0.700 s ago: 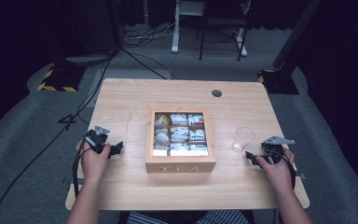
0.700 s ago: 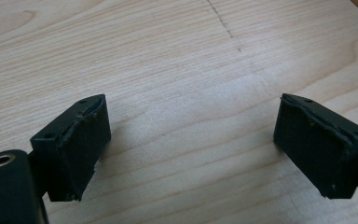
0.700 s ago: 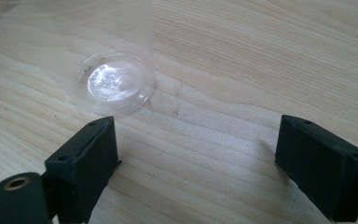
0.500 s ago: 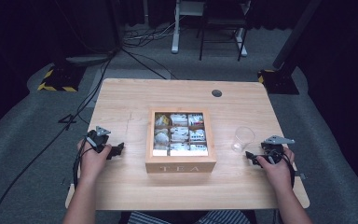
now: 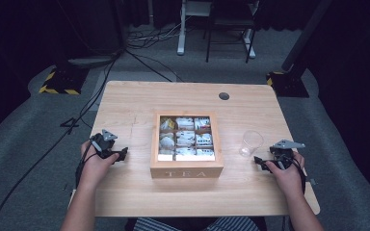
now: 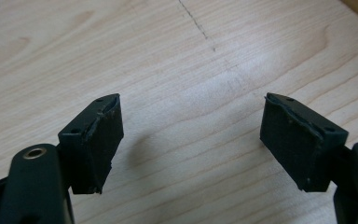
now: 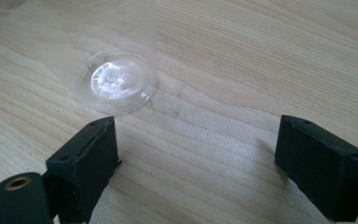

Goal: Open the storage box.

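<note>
By R gripper (image 7: 196, 154): clear round cup (image 7: 116, 70)

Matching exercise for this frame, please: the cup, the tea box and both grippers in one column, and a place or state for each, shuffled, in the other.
Things:
1. clear plastic cup
2. wooden tea box
3. left gripper
4. right gripper

Places or states:
A. middle of the table, lid off, tea bags in compartments
B. open, over bare wood left of the box
C. upright and empty, right of the box
D. open, just short of the cup

Pairs: 1-C, 2-A, 3-B, 4-D
</note>
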Action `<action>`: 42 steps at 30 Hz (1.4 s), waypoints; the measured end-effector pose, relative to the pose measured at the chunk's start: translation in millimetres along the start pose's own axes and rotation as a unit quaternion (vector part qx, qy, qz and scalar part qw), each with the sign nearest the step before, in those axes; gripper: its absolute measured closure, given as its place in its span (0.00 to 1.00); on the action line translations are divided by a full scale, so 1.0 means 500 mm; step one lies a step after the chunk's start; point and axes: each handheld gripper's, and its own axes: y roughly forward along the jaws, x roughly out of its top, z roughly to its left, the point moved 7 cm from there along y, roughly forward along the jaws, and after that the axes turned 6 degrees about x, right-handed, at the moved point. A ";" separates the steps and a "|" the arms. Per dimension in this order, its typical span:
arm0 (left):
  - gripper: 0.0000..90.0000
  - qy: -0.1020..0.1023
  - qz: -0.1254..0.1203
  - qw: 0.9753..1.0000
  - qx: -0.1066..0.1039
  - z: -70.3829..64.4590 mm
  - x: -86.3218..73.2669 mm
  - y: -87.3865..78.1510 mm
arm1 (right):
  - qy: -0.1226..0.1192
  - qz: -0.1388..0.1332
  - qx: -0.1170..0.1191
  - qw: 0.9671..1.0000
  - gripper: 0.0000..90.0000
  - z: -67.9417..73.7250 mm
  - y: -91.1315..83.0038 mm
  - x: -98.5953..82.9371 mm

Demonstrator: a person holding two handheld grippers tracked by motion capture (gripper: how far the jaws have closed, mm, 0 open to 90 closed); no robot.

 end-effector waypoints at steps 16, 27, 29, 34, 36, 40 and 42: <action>0.28 -0.031 -0.026 0.998 -0.042 -0.028 0.040 -0.089 | -0.001 -0.001 0.001 1.000 0.15 0.000 -0.001 0.000; 0.28 -0.001 -0.049 0.996 -0.069 -0.078 0.076 -0.136 | -0.001 0.000 0.000 1.000 0.15 0.000 -0.001 -0.001; 0.28 0.006 -0.052 0.996 -0.076 -0.089 0.080 -0.142 | -0.001 0.000 0.001 1.000 0.15 0.000 -0.001 -0.001; 0.28 0.029 -0.060 0.993 -0.094 -0.119 0.091 -0.158 | -0.001 0.000 0.001 1.000 0.15 0.000 -0.001 0.000; 0.28 0.039 -0.065 0.992 -0.102 -0.133 0.095 -0.165 | -0.001 0.000 0.001 1.000 0.15 0.000 -0.001 0.000; 0.28 0.060 -0.069 0.989 -0.115 -0.159 0.102 -0.176 | -0.001 0.000 0.001 1.000 0.15 0.000 -0.001 0.000; 0.28 0.066 -0.069 0.988 -0.124 -0.173 0.104 -0.179 | -0.001 0.000 0.001 1.000 0.15 0.000 -0.001 0.000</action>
